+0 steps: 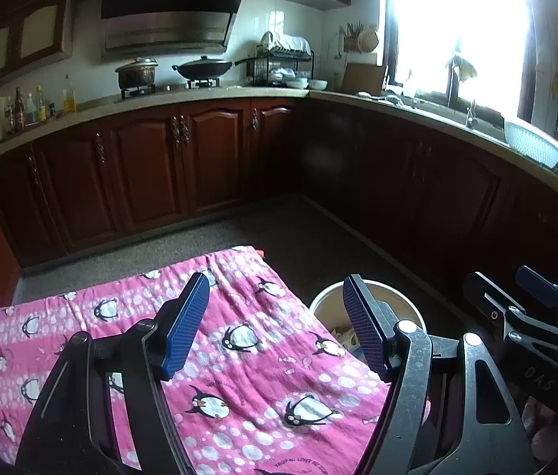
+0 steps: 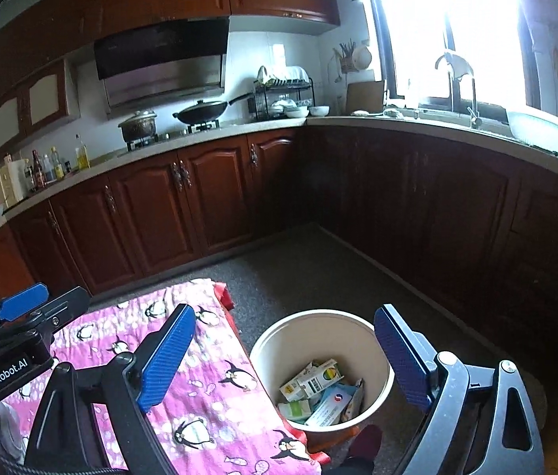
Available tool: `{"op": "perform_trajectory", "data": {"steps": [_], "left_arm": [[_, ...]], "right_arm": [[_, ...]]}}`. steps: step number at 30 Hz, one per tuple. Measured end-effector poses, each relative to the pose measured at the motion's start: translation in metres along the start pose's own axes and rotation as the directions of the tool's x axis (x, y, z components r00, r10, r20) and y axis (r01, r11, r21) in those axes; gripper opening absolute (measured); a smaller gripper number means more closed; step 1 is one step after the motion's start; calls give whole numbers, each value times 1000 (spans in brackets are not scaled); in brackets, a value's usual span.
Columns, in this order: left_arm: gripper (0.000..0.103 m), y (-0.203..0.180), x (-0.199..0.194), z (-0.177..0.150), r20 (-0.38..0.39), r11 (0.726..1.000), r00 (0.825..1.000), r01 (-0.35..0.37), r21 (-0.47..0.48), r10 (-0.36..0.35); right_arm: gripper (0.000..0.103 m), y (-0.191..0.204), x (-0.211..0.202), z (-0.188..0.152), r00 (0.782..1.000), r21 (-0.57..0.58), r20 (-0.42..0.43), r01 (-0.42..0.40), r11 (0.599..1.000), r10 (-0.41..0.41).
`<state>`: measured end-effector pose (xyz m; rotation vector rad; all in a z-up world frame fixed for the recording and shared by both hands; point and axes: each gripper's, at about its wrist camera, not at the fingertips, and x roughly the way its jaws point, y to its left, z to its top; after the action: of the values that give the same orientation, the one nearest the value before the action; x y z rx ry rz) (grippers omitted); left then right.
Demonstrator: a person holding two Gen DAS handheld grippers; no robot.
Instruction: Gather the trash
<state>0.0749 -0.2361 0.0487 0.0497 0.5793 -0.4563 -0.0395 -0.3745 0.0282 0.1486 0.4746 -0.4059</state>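
Window is totally blown out, so the sink area under it is hard to read, and the cupboards along the right wall are too dark for detail. In the left wrist view the bin is mostly hidden behind the left claw's right finger and the edge of the pink penguin cloth, only its rim and a scrap of packaging show. The right claw is cut off at that frame's edge. The right wrist view is way clearer: the bin sits on the floor just beside the cloth-covered table, and the trash (crumpled cartons and wrappers, labels too small to read) lies at the bottom of it. Right claw is spread wide with nothing in it, hovering above the bin so the trash shows between the fingers, lower down. Left claw is also apart and empty, over the cloth, bin off to its right
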Motion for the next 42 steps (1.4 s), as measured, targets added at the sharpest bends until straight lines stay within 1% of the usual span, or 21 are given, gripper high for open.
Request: {"op": "perform_trajectory", "data": {"steps": [5, 11, 20, 42], "left_arm": [[69, 0, -4, -1, 13, 1000, 1000, -6, 6, 5], [69, -2, -5, -2, 21, 1000, 1000, -3, 12, 3], [69, -3, -8, -3, 40, 1000, 999, -7, 25, 6], [69, -5, -6, -4, 35, 1000, 999, -14, 19, 13]], "right_arm": [[90, 1, -6, 1, 1000, 10, 22, -10, 1000, 9], [90, 5, -9, 0, 999, -2, 41, 2, 1000, -2], [90, 11, -10, 0, 999, -8, 36, 3, 1000, -3], [90, 12, -11, 0, 1000, -16, 27, 4, 1000, -4]]}}
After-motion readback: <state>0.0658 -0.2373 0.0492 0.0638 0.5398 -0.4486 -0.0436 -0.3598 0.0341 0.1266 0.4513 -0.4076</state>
